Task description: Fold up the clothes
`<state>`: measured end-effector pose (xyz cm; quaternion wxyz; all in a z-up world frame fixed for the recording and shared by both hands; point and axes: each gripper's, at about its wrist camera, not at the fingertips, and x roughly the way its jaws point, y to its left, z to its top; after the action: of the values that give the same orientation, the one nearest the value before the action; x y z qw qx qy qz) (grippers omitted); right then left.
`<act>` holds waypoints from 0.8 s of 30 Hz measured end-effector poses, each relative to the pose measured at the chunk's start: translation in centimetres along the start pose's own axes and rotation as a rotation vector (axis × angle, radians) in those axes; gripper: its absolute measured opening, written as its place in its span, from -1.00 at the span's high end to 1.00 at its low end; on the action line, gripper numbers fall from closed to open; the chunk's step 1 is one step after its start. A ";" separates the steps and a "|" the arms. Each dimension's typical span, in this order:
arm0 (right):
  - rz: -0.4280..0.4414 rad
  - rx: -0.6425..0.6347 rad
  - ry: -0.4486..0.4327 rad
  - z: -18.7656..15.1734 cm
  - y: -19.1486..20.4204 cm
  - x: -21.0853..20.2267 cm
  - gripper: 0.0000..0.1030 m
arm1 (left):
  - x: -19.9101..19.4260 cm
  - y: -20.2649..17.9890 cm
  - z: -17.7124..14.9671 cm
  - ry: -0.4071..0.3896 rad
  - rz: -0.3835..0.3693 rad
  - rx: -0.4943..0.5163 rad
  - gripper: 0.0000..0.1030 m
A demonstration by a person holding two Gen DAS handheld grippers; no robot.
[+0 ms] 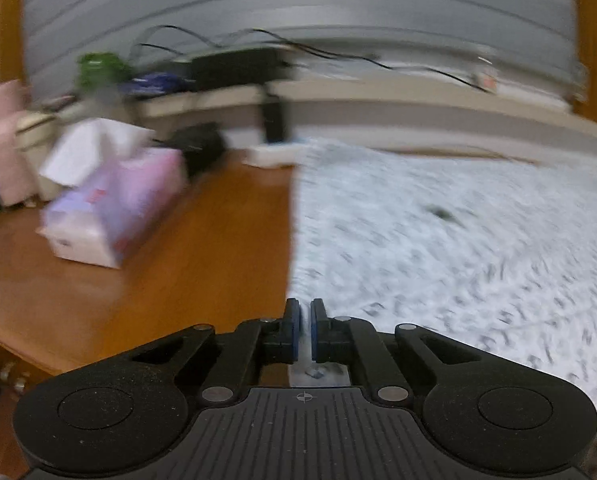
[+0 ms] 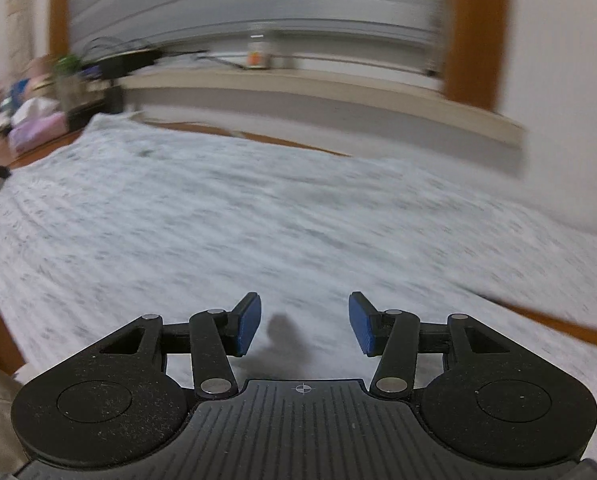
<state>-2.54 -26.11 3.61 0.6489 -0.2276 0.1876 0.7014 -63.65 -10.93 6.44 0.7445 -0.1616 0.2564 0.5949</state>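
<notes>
Left wrist view: the left gripper sits at the left edge of a pale speckled cloth spread flat over a wooden table. Its blue pads stand almost together, with only a thin slit between them. The cloth edge lies at or just under the fingertips, but the picture does not show whether any fabric is pinched in the slit. A pink-and-white tissue pack rests on the bare wood, well to the left of the cloth edge.

Right wrist view: the right gripper hovers over the near part of the same cloth, jaws about half open and empty. A small raised pucker of fabric sits between the pads, touching neither.

Both views are smeared, so fine detail of folds and hems cannot be read.

Risks, as judged from this moment. If the left pads have closed beside the hem rather than on it, a lift would raise nothing and the fold would fail on that side. If the right jaws close on the pucker alone, they may take a single bunched layer away from the corner, giving a skewed fold. Uneven lifting by the two hands would drag the cloth across the wood towards the tissue pack.
</notes>
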 end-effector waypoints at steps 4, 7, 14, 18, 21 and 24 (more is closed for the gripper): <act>-0.110 0.072 -0.011 -1.6 -4.1 -2.6 0.01 | -0.2 0.4 1.7 -0.012 0.006 -0.004 0.47; -0.217 0.126 -0.034 -3.0 -7.5 -4.7 -0.09 | -0.3 -1.3 2.9 -0.068 -0.039 0.009 -0.25; -0.330 0.388 -0.080 -6.7 -15.5 -8.3 -0.02 | 2.9 -9.2 6.0 -0.143 -0.258 0.009 -0.56; -0.419 0.384 -0.073 -8.3 -16.4 -9.0 0.02 | 4.9 -15.0 8.0 -0.160 -0.397 0.054 -0.60; -0.485 0.326 -0.039 -9.3 -16.7 -9.3 0.02 | 6.8 -19.6 9.0 -0.148 -0.460 0.133 -0.60; -0.513 0.314 -0.041 -10.7 -17.6 -10.3 0.02 | 8.5 -22.4 9.2 -0.123 -0.518 0.180 -0.60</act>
<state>16.32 -39.03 1.19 0.8358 -0.1502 0.2169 0.4815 -38.90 -4.46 7.61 0.8973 -0.1185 0.2127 0.3682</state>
